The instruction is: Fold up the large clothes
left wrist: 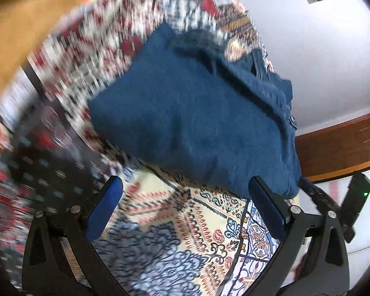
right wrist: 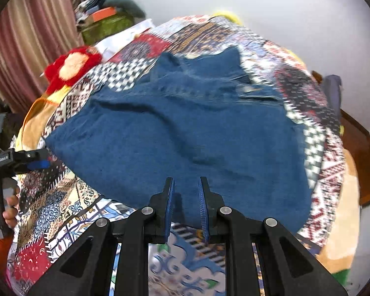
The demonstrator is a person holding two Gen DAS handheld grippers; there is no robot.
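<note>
Garment (right wrist: 185, 135) flat on quilt (right wrist: 61, 209); plush toy (right wrist: 69, 66) beyond its far-left corner.

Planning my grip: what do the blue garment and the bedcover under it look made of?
Blue garment: looks like denim or heavy cotton, matte, with stitched seams and stiff folds. Bedcover: seemingly thin printed cotton in patchwork patterns, matte; blur leaves the weave unclear.

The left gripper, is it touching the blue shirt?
Apart. The left wrist view shows the left gripper open with only the patterned bedspread between its fingers; the blue shirt lies beyond them.
</note>
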